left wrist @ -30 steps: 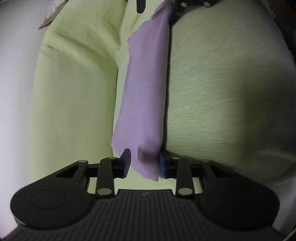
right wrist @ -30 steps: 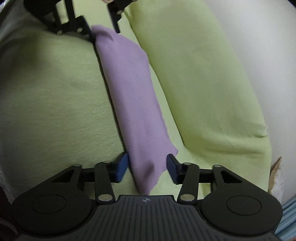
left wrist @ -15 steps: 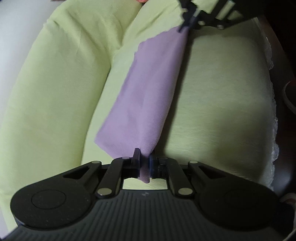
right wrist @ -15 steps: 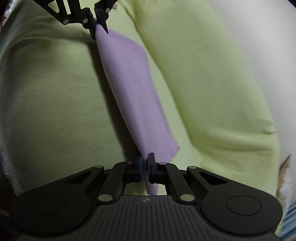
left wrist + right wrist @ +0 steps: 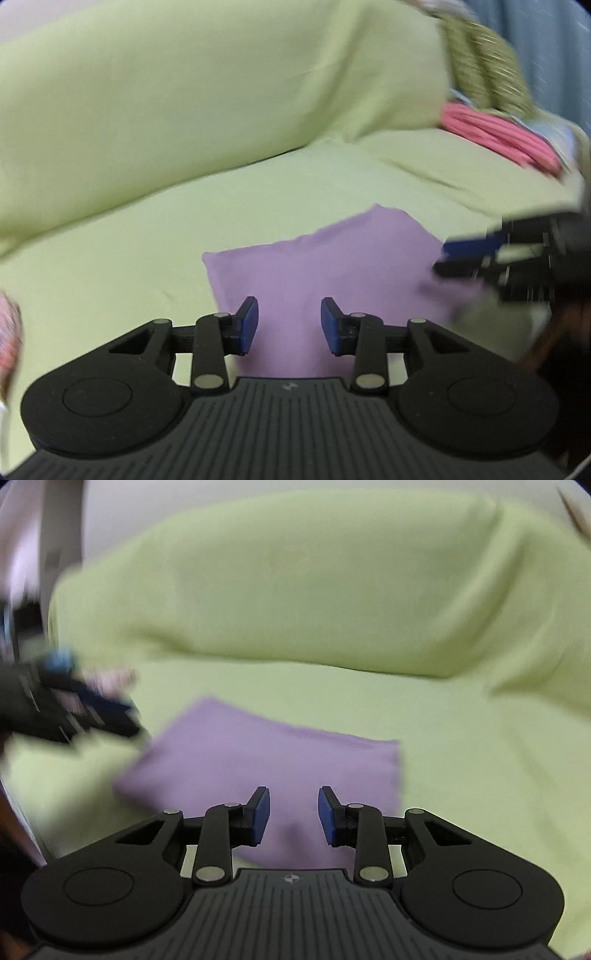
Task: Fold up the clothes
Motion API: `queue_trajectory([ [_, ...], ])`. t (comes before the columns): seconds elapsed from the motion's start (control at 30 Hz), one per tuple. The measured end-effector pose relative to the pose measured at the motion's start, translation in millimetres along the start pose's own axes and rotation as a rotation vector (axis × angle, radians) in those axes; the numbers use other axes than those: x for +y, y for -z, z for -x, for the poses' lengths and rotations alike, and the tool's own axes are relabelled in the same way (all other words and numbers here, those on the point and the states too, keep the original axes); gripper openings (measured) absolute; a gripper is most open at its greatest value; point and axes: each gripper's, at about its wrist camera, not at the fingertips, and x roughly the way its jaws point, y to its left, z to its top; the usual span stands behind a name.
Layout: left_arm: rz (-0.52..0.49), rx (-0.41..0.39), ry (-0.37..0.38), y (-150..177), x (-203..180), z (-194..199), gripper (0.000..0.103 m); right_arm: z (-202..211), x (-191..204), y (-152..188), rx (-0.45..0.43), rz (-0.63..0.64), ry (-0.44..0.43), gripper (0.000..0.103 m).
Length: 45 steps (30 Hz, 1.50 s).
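At twelve o'clock, just ahead of my left gripper [image 5: 289, 325] and right gripper [image 5: 293, 814]: purple cloth [image 5: 325, 269] flat on green sofa [image 5: 184, 110], long axis nine-to-three. Both jaws opening, nothing pinched; neither nearer.

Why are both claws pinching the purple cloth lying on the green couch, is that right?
Not quite. The purple cloth does lie on the green couch, but neither claw pinches it. In the left wrist view the left claw has its jaws opening, with a clear gap and the cloth lying beyond them. The right wrist view shows the same for the right claw.
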Motion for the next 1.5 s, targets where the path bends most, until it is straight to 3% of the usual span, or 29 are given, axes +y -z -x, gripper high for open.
queue_trajectory([
  [0.07,0.064,0.034,0.011,2.4,0.4,-17.2,0.032,-20.2,0.9,-7.8,0.014,-0.071,-0.043,0.028],
  [0.17,0.124,0.068,0.06,11.6,10.5,-36.7,0.027,-51.7,4.1,-8.5,0.043,-0.141,-0.09,0.013],
  [0.2,0.127,0.074,0.063,12.4,13.1,-45.4,0.023,-65.0,3.8,-5.0,0.052,-0.163,-0.098,0.005],
  [0.27,0.113,0.065,0.052,21.2,16.8,-54.5,0.023,-79.1,-2.1,-3.2,0.062,-0.2,-0.118,0.0],
  [0.33,0.12,0.053,0.063,23.2,21.3,-57.9,0.023,-82.5,-3.3,1.5,0.058,-0.223,-0.106,0.0],
  [0.57,0.207,0.076,0.045,28.4,42.0,-50.1,0.01,-59.7,-60.2,35.0,0.091,-0.551,-0.104,0.0],
  [0.63,0.217,0.091,0.02,25.3,43.9,-48.0,0.008,-53.5,-61.3,32.0,0.101,-0.54,-0.063,0.0],
  [0.73,0.246,0.073,0.014,15.3,52.4,-39.9,0.008,-41.3,-55.2,19.3,0.133,-0.456,0.073,0.0],
  [0.77,0.248,0.058,0.021,8.6,54.8,-38.2,0.009,-36.2,-57.0,12.9,0.112,-0.413,0.108,0.011],
  [0.8,0.244,0.046,0.022,2.1,55.9,-38.3,0.009,-33.2,-55.0,3.6,0.075,-0.366,0.13,0.012],
  [0.87,0.234,0.041,0.028,-6.9,56.3,-45.4,0.009,-38.8,-49.9,-12.0,0.042,-0.316,0.085,0.012],
  [0.97,0.242,0.079,0.049,-9.0,57.7,-61.9,0.009,-65.9,-45.0,-18.5,0.108,-0.26,-0.026,0.009],
  [1.03,0.218,0.11,0.026,-3.8,57.4,-72.6,0.009,-91.4,-36.0,-10.5,0.174,-0.219,-0.005,0.009],
  [1.07,0.198,0.121,0.009,-0.4,57.2,-76.8,0.012,-91.4,-37.8,-4.5,0.163,-0.2,0.005,0.0],
  [1.1,0.193,0.116,0.005,2.6,58.7,-77.7,0.012,-88.3,-41.9,-1.6,0.154,-0.197,0.017,0.0],
  [1.23,0.245,0.114,0.02,7.7,69.4,-78.4,0.011,-72.5,-73.3,0.7,0.16,-0.297,0.083,0.0],
  [1.33,0.317,0.102,0.058,3.7,79.2,-77.8,0.008,-64.4,-91.4,2.9,0.165,-0.404,0.048,0.0],
  [1.4,0.344,0.066,0.107,-2.2,86.9,-76.0,0.009,-54.4,-85.2,-7.1,0.12,-0.363,0.053,0.013],
  [1.5,0.365,0.045,0.151,-8.4,98.7,-85.8,0.009,-61.2,-73.8,-21.4,0.065,-0.321,-0.006,0.017],
])
